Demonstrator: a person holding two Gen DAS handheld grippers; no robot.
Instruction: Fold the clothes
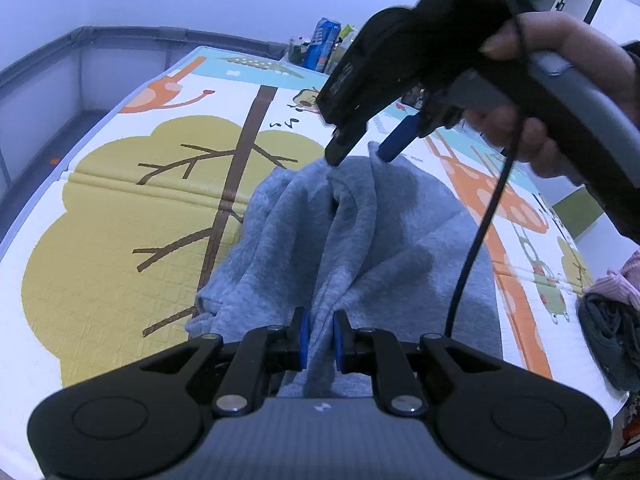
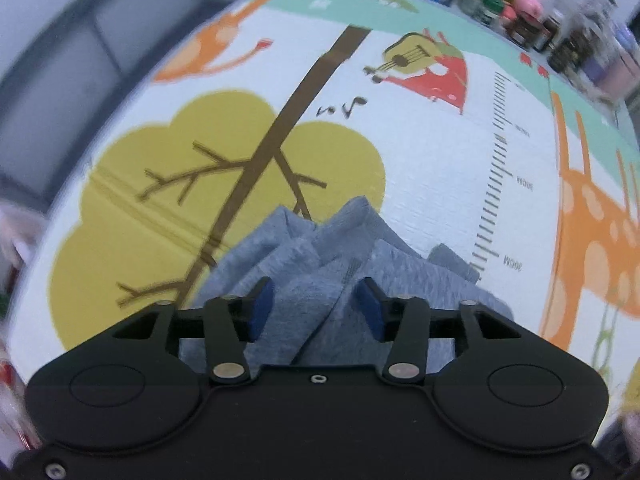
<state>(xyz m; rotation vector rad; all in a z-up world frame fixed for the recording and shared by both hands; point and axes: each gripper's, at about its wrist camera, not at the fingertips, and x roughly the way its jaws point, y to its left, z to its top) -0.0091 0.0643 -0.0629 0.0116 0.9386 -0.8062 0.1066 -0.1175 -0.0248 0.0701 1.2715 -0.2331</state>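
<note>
Both views have a cold bluish cast, bright enough and pretty even, with no harsh glare on the play mat (image 1: 120, 208). Left wrist view is mostly sharp, and a soft shadow falls across the grey sweatshirt (image 1: 360, 240) under the right hand-held gripper (image 1: 362, 152). Right wrist view is smeared with motion blur, worst at the rim where the clutter of bottles (image 2: 560, 36) turns to mush, and the fisheye bends the mat's edges in both.
</note>
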